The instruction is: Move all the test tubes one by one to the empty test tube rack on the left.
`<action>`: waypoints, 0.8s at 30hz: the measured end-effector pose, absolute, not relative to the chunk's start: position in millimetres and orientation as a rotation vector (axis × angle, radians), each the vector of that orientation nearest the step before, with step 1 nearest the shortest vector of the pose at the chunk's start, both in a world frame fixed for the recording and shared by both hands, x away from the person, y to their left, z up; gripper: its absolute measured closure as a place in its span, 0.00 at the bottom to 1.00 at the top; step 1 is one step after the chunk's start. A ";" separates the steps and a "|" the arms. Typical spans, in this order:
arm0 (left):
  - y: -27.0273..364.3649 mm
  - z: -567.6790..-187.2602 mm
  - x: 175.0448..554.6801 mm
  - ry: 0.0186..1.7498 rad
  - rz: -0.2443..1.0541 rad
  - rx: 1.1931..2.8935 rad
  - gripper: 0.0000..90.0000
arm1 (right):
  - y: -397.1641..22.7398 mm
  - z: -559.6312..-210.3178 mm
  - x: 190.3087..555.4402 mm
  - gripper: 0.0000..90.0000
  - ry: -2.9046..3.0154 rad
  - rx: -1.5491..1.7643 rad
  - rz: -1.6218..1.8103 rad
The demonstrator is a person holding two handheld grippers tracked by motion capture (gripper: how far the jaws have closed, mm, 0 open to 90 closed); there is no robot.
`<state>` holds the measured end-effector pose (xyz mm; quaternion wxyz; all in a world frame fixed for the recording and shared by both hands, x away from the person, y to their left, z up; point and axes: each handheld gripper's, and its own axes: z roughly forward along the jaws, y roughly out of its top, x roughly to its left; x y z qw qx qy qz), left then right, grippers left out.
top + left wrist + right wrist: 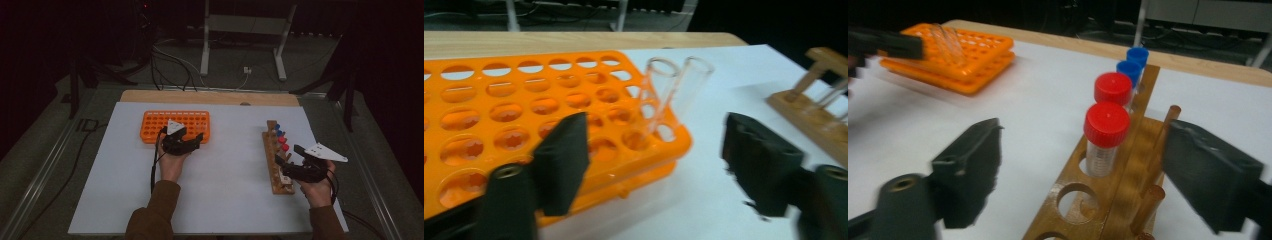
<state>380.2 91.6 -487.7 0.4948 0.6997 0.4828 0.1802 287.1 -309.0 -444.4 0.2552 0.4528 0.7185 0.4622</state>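
An orange tube rack lies at the far left of the white mat, with two clear uncapped tubes leaning in its right corner holes. My left gripper sits just in front of that corner, open, with nothing between its jaws. A wooden rack at the right holds two red-capped tubes and two blue-capped tubes behind them. My right gripper is open beside the wooden rack. The nearer red-capped tube stands ahead between its jaws, untouched.
The white mat covers the table, with a bare wooden strip along its far edge. Empty holes and pegs fill the near end of the wooden rack. Cables and a metal stand lie beyond the table.
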 end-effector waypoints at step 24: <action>65.3 -451.2 334.7 0.939 0.359 1.715 0.02 | -302.7 -445.6 295.8 0.82 1.868 1.278 1.191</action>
